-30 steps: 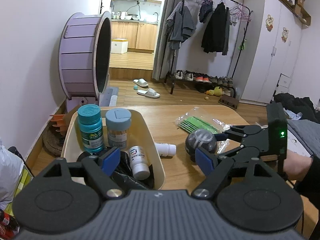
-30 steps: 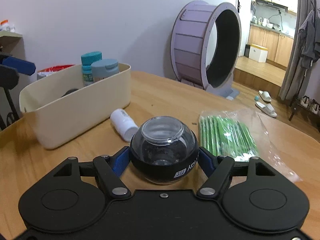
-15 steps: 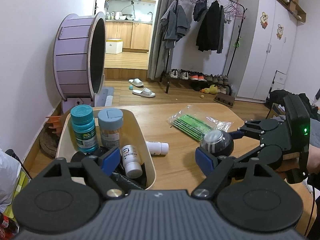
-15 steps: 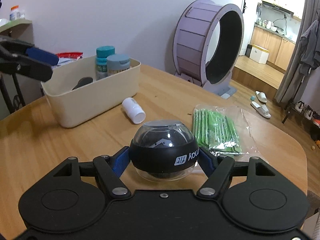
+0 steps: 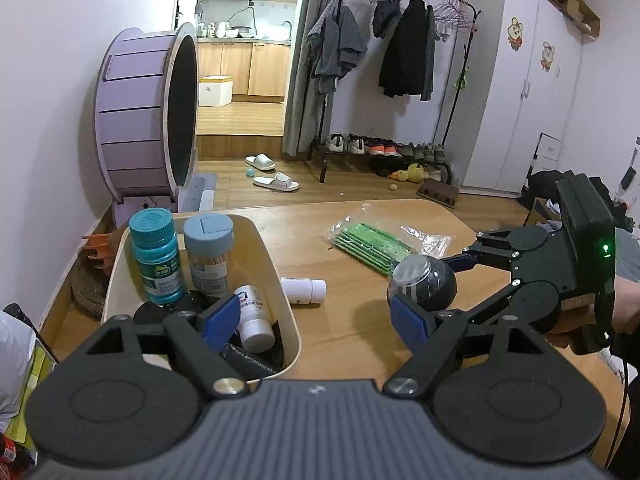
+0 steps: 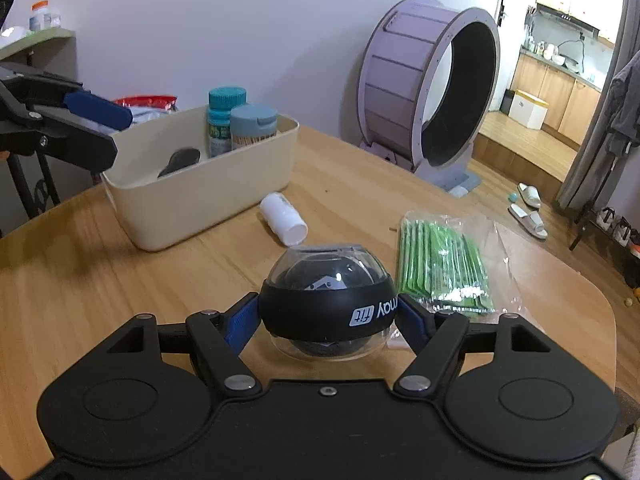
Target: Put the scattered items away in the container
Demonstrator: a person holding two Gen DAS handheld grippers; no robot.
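Observation:
My right gripper (image 6: pixel 326 316) is shut on a black wrist-exerciser ball (image 6: pixel 326 304) and holds it above the wooden table; the ball also shows in the left wrist view (image 5: pixel 424 280). The cream container (image 6: pixel 200 196) stands to the left with a teal-capped bottle (image 5: pixel 156 256), a grey-capped jar (image 5: pixel 209 252), a white bottle (image 5: pixel 252 316) and dark items inside. A white bottle (image 6: pixel 283 219) lies on the table beside the container. A bag of green sticks (image 6: pixel 442 264) lies to the right. My left gripper (image 5: pixel 316 318) is open and empty over the container's near end.
A purple cat wheel (image 6: pixel 432 92) stands on the floor past the table's far edge. A clothes rack (image 5: pixel 392 60) and shoes stand further back. The table's rounded right edge (image 6: pixel 600 304) is close to the bag. Bags sit left of the container (image 5: pixel 16 360).
My right gripper has lifted the ball off the table and drawn back from the container. My left gripper has risen and drawn back a little over the container.

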